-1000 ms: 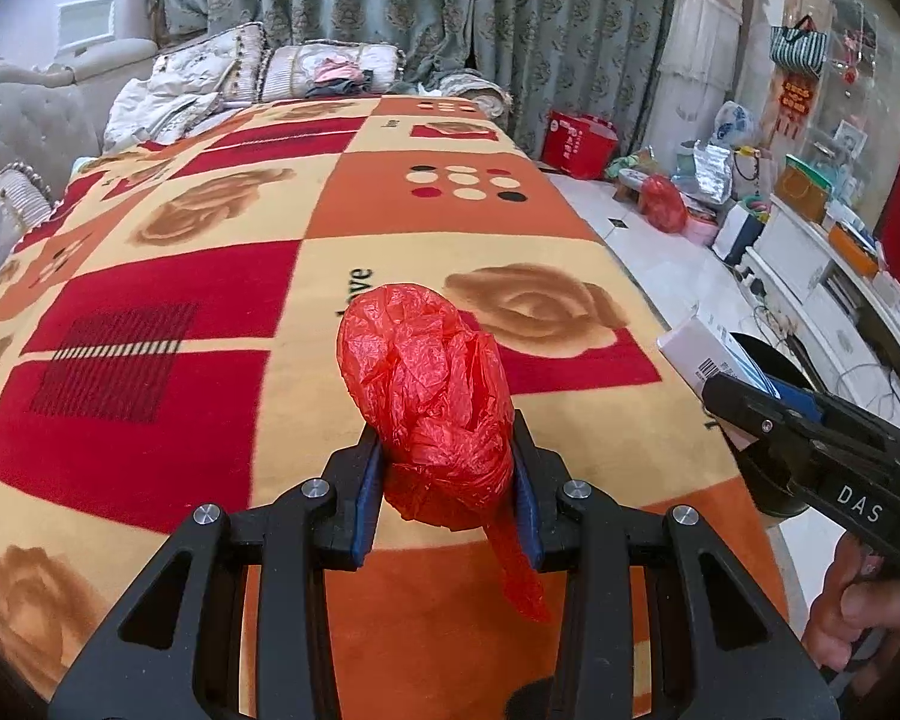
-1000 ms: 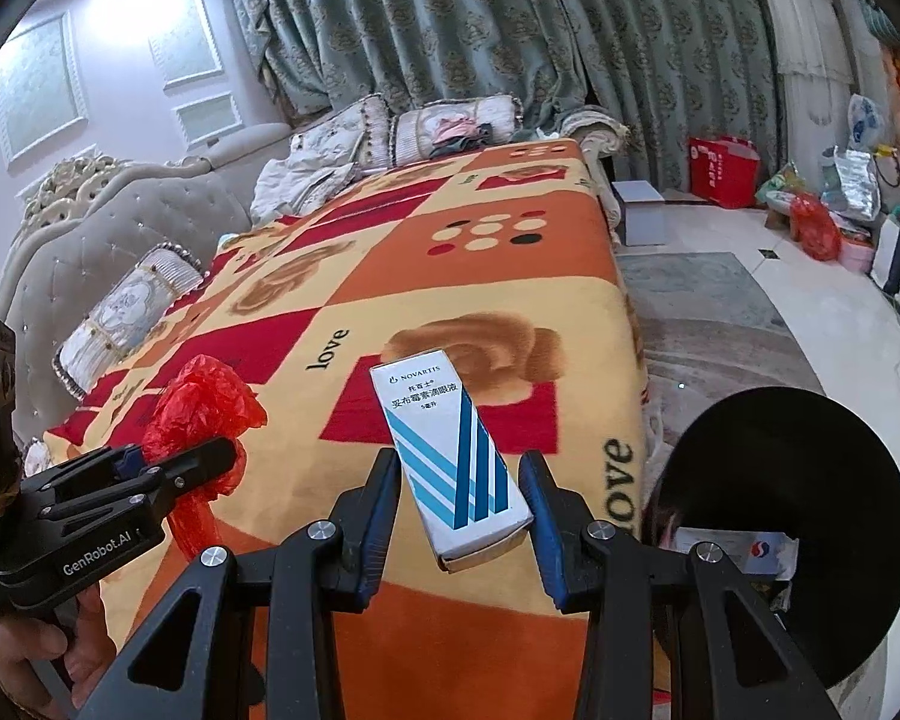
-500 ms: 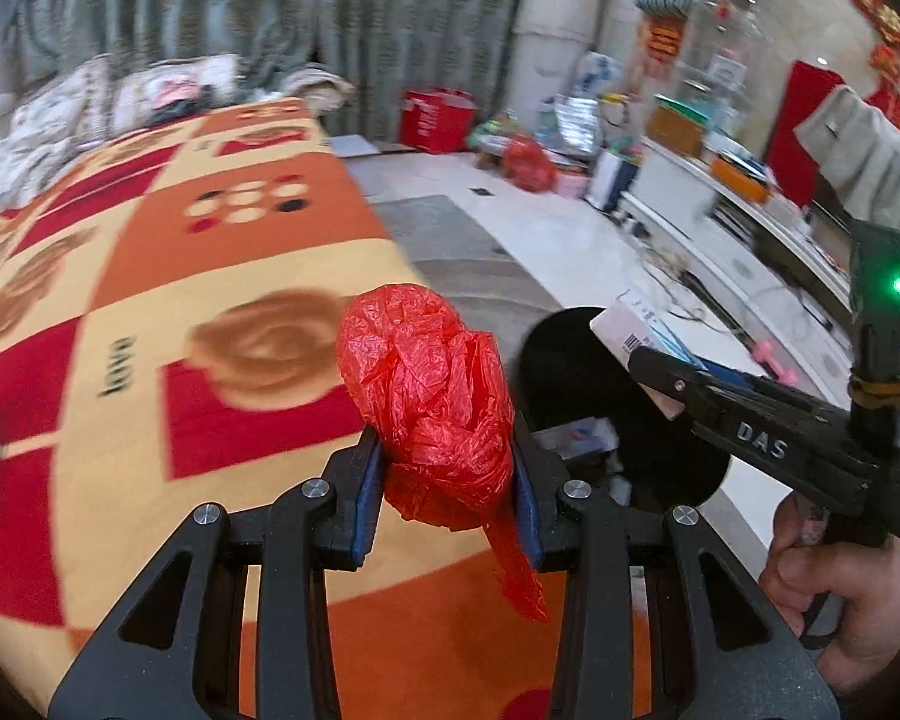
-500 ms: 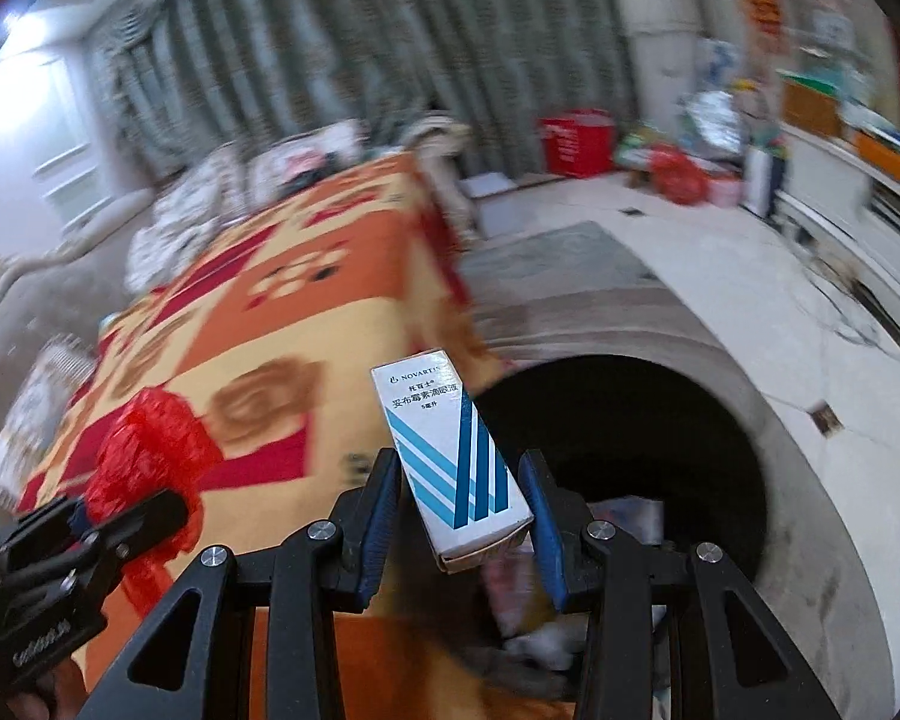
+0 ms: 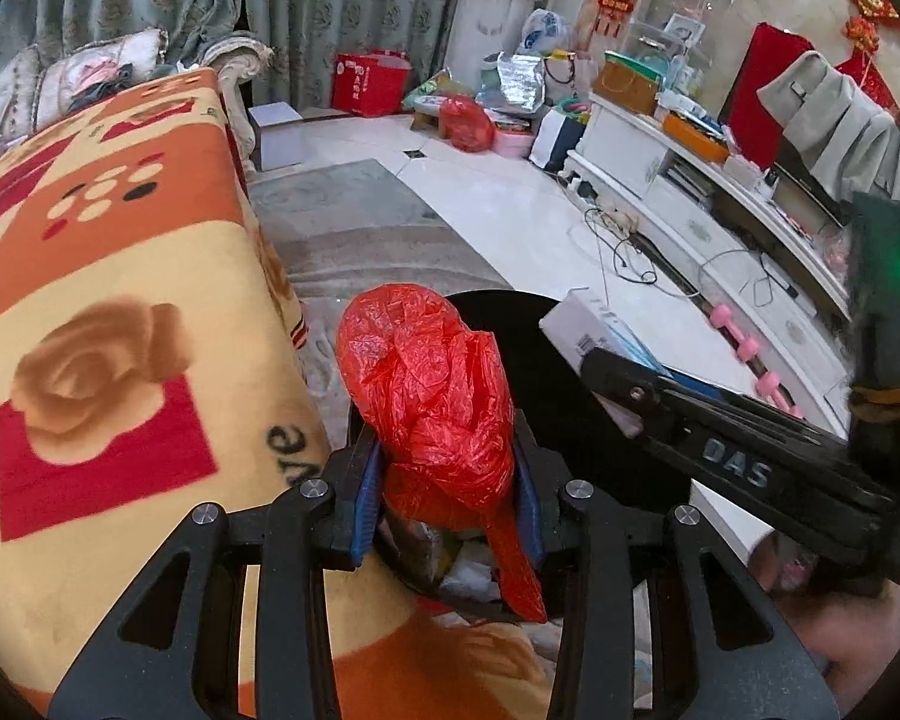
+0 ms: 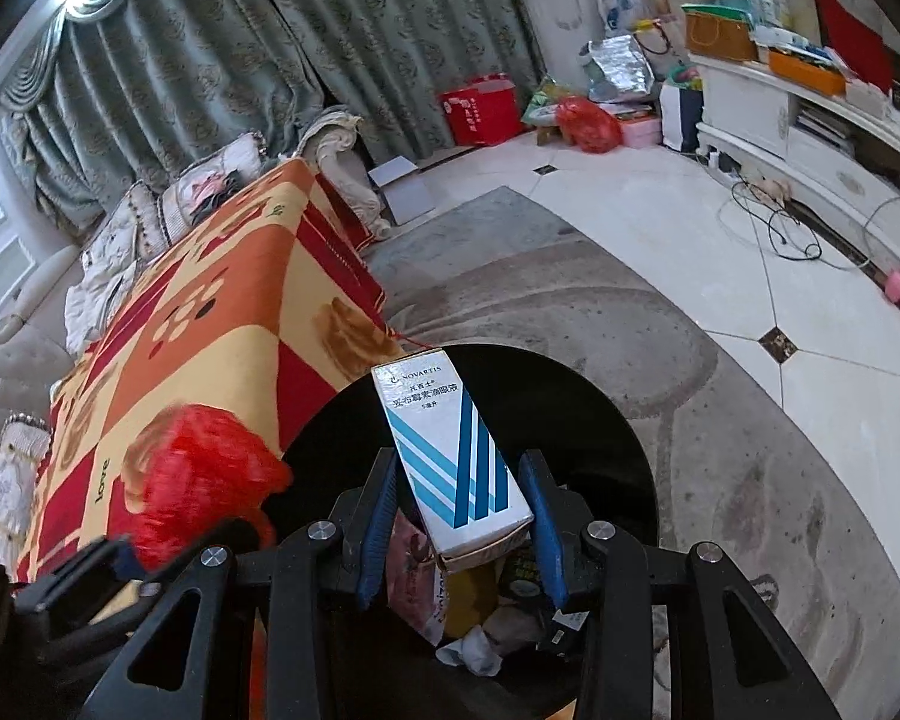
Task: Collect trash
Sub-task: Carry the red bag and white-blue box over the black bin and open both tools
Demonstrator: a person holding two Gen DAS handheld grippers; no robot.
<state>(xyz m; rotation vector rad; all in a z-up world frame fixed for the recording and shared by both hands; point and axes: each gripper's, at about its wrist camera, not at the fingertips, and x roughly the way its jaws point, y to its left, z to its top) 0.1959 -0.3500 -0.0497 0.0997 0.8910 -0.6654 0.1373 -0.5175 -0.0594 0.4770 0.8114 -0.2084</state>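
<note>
Over the black trash bin [image 6: 618,420] beside the bed, both grippers hang with loads. The right gripper [image 6: 459,516] has its blue-padded fingers [image 6: 540,516] pressed against the sides of a white carton [image 6: 450,450] with blue diagonal stripes; it reads "NOVARTIS" above lines of Chinese text too small to make out fully, and its lower end is cut off behind the gripper body. The left gripper [image 5: 444,492] is clamped on a crumpled red plastic bag [image 5: 426,384], a tail of which hangs down past the fingers above the bin's opening. In the left wrist view the right gripper's side shows the letters "DAS" on its black arm, with a green light glowing on the unit behind it, and the carton's barcode end pokes out above it. The bed blanket [image 5: 108,324], in orange, red and cream squares with rose prints, carries the word "love", partly cut off at the edge. Inside the bin, wrappers and crumpled paper [image 6: 474,630] lie mostly hidden behind the fingers. In the right wrist view the red bag is blurred.
</note>
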